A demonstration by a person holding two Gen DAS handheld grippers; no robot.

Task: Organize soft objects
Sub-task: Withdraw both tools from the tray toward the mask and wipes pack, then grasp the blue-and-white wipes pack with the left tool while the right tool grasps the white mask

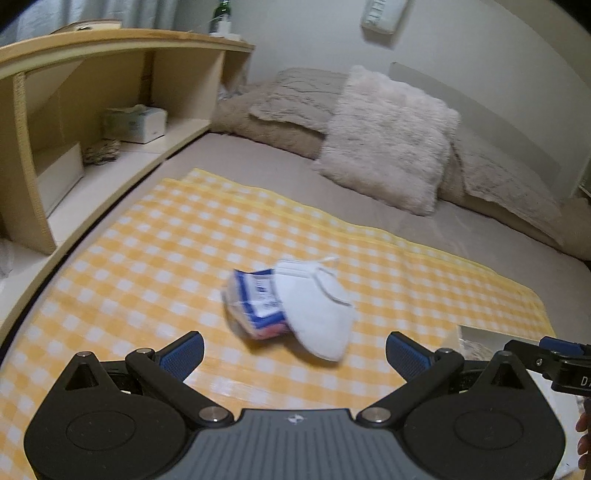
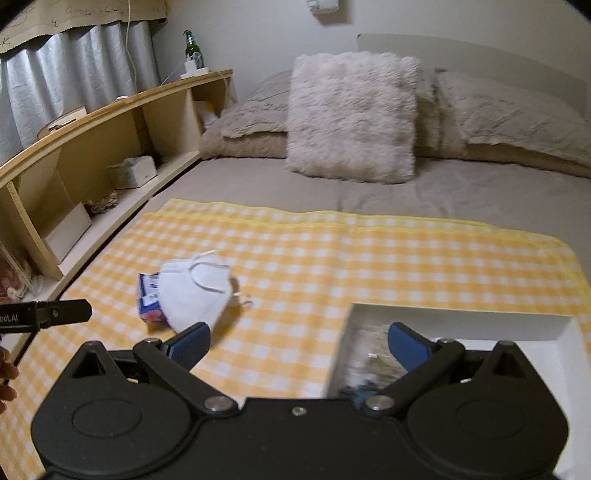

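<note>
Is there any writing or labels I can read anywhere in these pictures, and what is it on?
"bot.AI", cut off at the frame edge, on the left gripper.
"D", cut off, on the right gripper.
"Good", handwritten, on the brown paper above the curtain; the rest is unreadable.
Blue print on the packet under the white mask: too blurred.
Tissue box print: too blurred.

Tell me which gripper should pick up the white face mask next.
Left, probably. The open left gripper faces the white face mask squarely. The open right gripper hangs partly over the white tray, with the mask off to its left.
</note>
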